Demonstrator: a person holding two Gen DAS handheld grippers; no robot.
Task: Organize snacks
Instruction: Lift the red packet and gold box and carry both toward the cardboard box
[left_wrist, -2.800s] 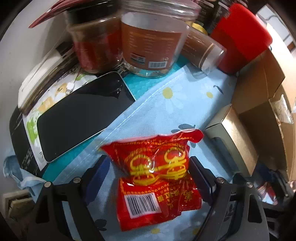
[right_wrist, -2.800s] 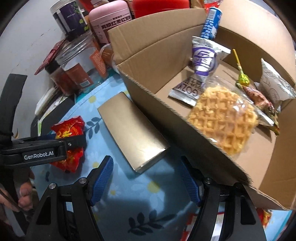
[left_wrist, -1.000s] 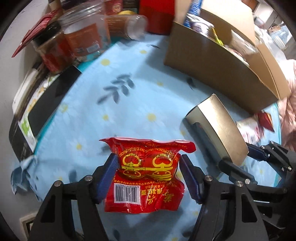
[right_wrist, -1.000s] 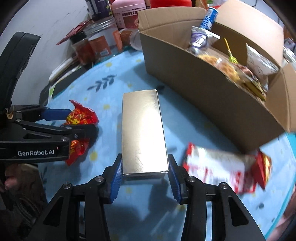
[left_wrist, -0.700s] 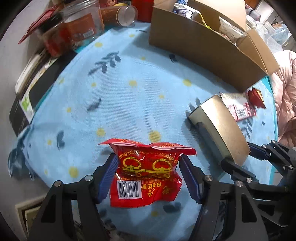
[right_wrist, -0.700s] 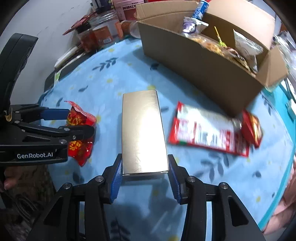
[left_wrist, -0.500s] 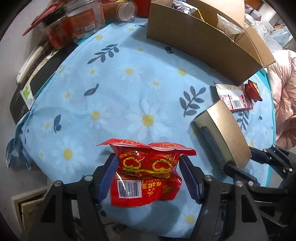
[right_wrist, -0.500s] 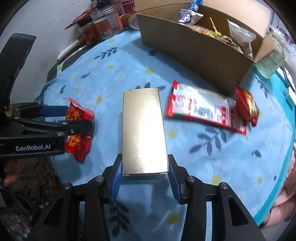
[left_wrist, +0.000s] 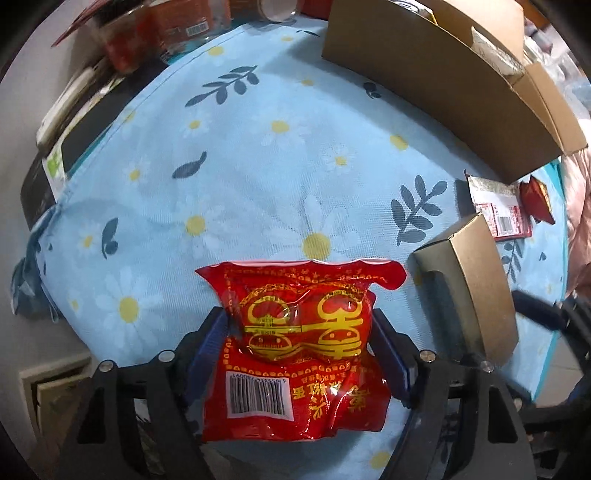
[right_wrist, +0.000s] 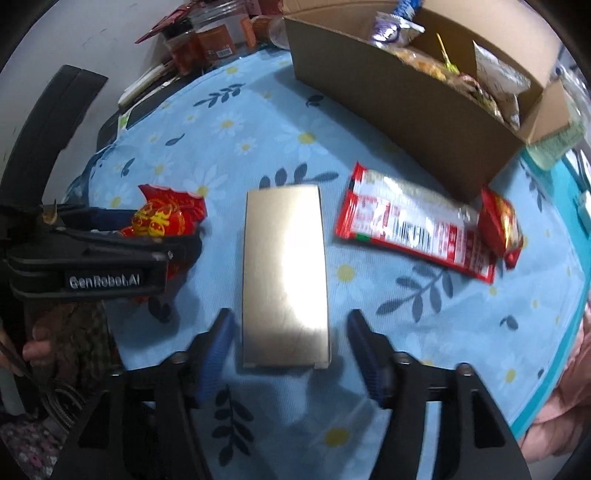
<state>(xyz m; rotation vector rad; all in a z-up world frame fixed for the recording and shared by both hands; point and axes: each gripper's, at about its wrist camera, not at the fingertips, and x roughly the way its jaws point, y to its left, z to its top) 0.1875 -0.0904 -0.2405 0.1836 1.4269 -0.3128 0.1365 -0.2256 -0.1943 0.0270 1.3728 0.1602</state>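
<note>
My left gripper (left_wrist: 299, 332) is shut on a red snack packet (left_wrist: 299, 354) with gold print and a barcode, held above the near part of the flowered blue tablecloth. It also shows in the right wrist view (right_wrist: 166, 218). My right gripper (right_wrist: 291, 339) is open, its blue pads standing clear on both sides of a gold box (right_wrist: 284, 273) that lies between them on the cloth. The gold box (left_wrist: 476, 284) sits to the right of the packet in the left wrist view. An open cardboard box (right_wrist: 406, 92) with several snacks stands at the far right.
A long red and white snack packet (right_wrist: 417, 229) and a small red packet (right_wrist: 500, 225) lie in front of the cardboard box. Jars (right_wrist: 207, 44) and flat dark items (left_wrist: 81, 122) crowd the far left. The table's edge (right_wrist: 546, 398) curves near right.
My right gripper has opened off the gold box, which now lies on the cloth. Both grippers have pulled back toward the near edge. The left still holds the red packet.
</note>
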